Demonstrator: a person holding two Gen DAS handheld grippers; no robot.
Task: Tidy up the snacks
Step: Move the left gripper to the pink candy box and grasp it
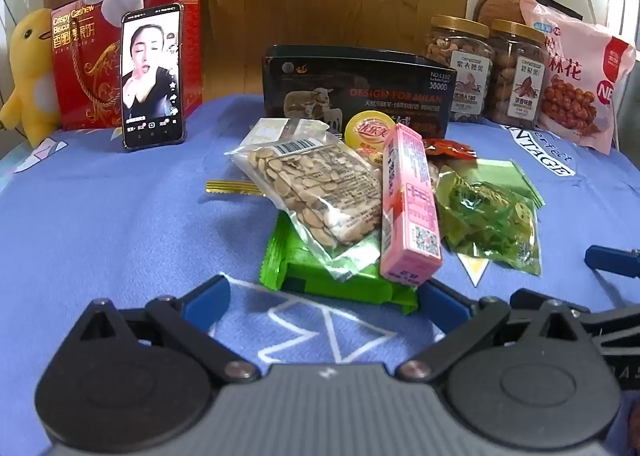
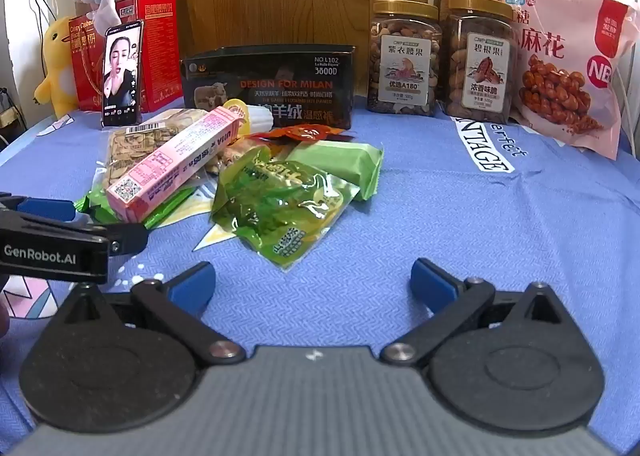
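The snacks lie heaped at the centre of the blue cloth (image 2: 460, 224), directly in front of the open black box (image 1: 356, 90). A pink carton (image 1: 408, 204) rests tilted across a clear bag of seeds (image 1: 316, 192), which overlaps a green wrapper (image 1: 340, 280). Just beside the carton lies a green pickle pouch (image 2: 280, 200), partly covering a pale green packet (image 2: 340, 164). A yellow-lidded cup (image 1: 370, 128) and a red sachet (image 1: 450, 148) sit touching the box front.

Left gripper (image 1: 324, 292): jaws released, spread wide, holding nothing, the green wrapper just ahead between the fingertips. Right gripper (image 2: 312, 280): jaws released, empty, near the pickle pouch.

Behind, at right: two nut jars (image 2: 404, 60) and a pink bag (image 2: 568, 68). At left: a phone (image 1: 152, 76) propped against a red biscuit box (image 1: 80, 68).
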